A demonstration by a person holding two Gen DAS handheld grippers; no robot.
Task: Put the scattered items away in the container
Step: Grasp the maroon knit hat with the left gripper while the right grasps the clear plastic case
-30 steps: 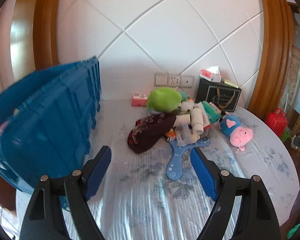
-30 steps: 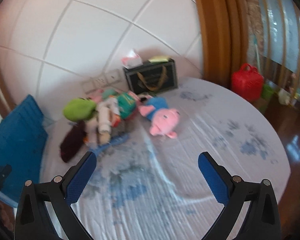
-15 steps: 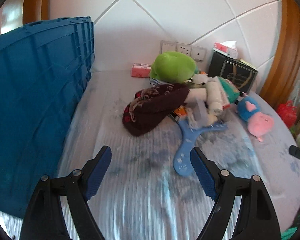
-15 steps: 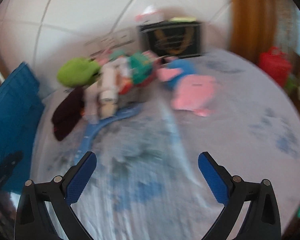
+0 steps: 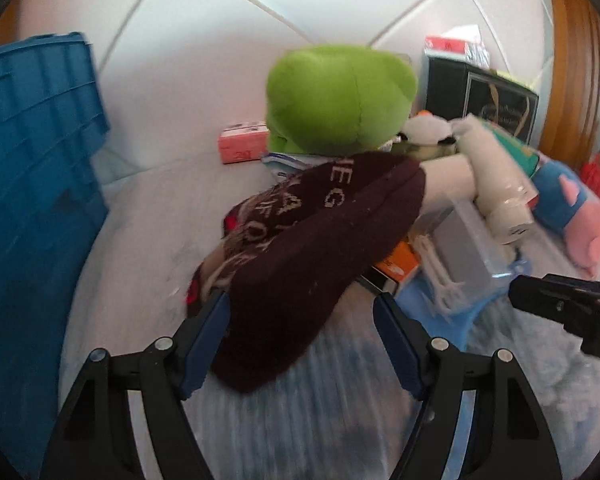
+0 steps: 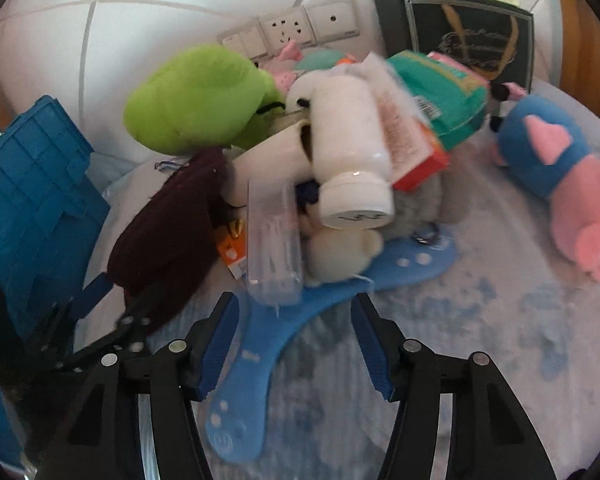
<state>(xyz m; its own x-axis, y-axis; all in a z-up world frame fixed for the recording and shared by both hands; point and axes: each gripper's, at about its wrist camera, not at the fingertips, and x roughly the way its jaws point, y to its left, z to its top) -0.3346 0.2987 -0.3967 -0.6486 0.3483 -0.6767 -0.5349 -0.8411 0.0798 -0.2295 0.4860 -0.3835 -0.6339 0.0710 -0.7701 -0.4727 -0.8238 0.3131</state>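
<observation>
Both hands at the pile at once, two separate picks.

Left gripper (image 5: 300,324): jaws have just been closing, now moderately wide. Maroon knit hat (image 5: 312,256) sits between the pads; left pad touches or nearly touches its edge, right pad stands clear. No grip yet.

Right gripper (image 6: 294,324): jaws have just been closing from full width, now mid-width. Blue Y-shaped plastic piece (image 6: 284,328) runs between the pads; neither pad presses it. No grip yet.

Container: blue crate (image 5: 32,200) at the far left, near the hat, well apart from the pink-and-blue plush (image 6: 556,184) on the right.

Risks as we see them:
- The hat's far end lies against the pile, below the green plush (image 5: 340,100) and over the orange box (image 5: 396,262). Pulling the hat could drag or topple those.
- The hat is soft. A pinch on the near edge alone may slip, or the rest hangs and snags the crate's rim.
- The blue piece is flat on the table cover (image 6: 480,320), and the clear plastic case (image 6: 274,240) and white bottle (image 6: 352,152) rest on its far end. Lifting it tips them; the bottle may roll.
- Flat, thin part: pads could close above it, or bunch the cover.
- The grippers are close together; the right one shows at the right edge of the left view. Lifting towards the crate, we risk crossing paths and clashing.
</observation>
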